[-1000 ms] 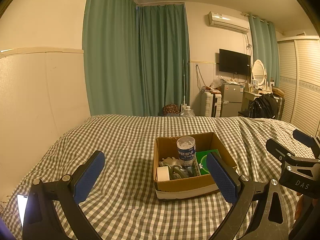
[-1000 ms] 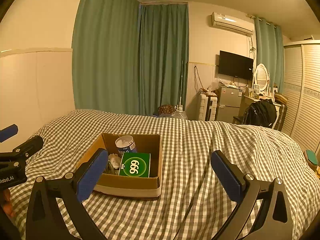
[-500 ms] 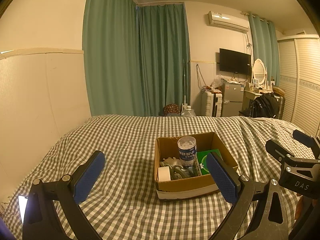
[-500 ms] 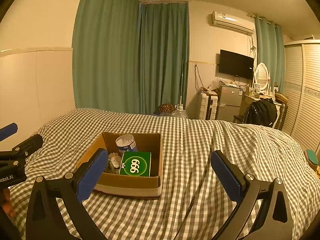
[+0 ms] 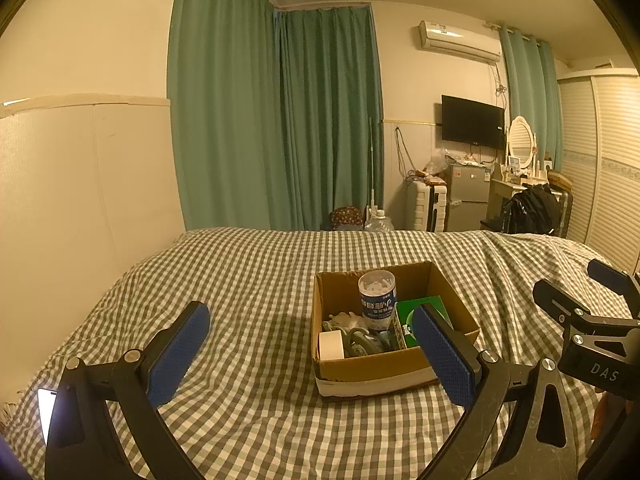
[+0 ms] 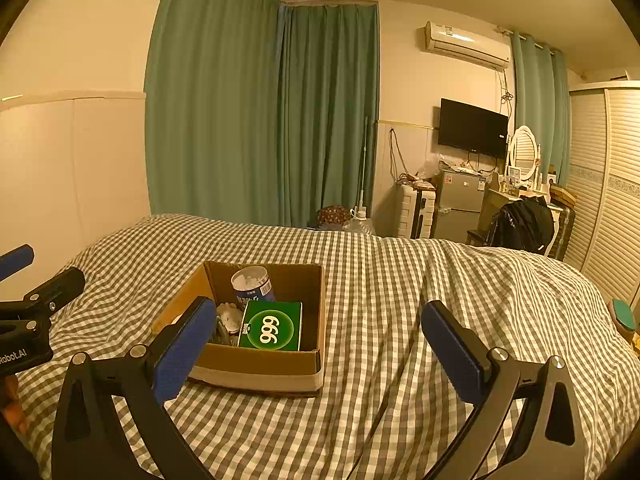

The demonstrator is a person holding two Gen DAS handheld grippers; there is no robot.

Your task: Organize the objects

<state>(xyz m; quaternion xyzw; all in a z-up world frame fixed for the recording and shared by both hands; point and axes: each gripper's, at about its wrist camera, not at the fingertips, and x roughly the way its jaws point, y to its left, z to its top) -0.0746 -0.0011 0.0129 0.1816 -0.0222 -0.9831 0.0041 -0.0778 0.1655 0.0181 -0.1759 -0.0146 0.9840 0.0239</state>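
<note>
Left wrist view: looking across a checked bedspread (image 5: 248, 280) at an open cardboard box (image 5: 384, 364) sitting near the middle of the bed. Left gripper (image 5: 308, 350) hovering short of the box, jaws spread wide, holding nothing. Right gripper (image 6: 320, 344) likewise gaping wide and empty, poised just right of the box in the right wrist view.

Standing upright inside the box toward its far wall: a cylindrical canister (image 5: 378, 294) with a clear lid and blue label. Lying flat at the right side, just beside it: a green medicine carton (image 6: 272, 326) marked 999. Crowding the left side: a white tape roll (image 5: 331, 345) and a tangle of greyish items, too jumbled to name.

Judging the handling: canister probably light and stiff, its round plastic wall likely slick, so pinching across the middle of the body rather than at the lid. Carton likely light and crushable, so closing gently on its two long edges. Tape roll firm, best taken across its outer faces. Soft bedding underneath probably letting the box sink or shift under any downward push.
</note>
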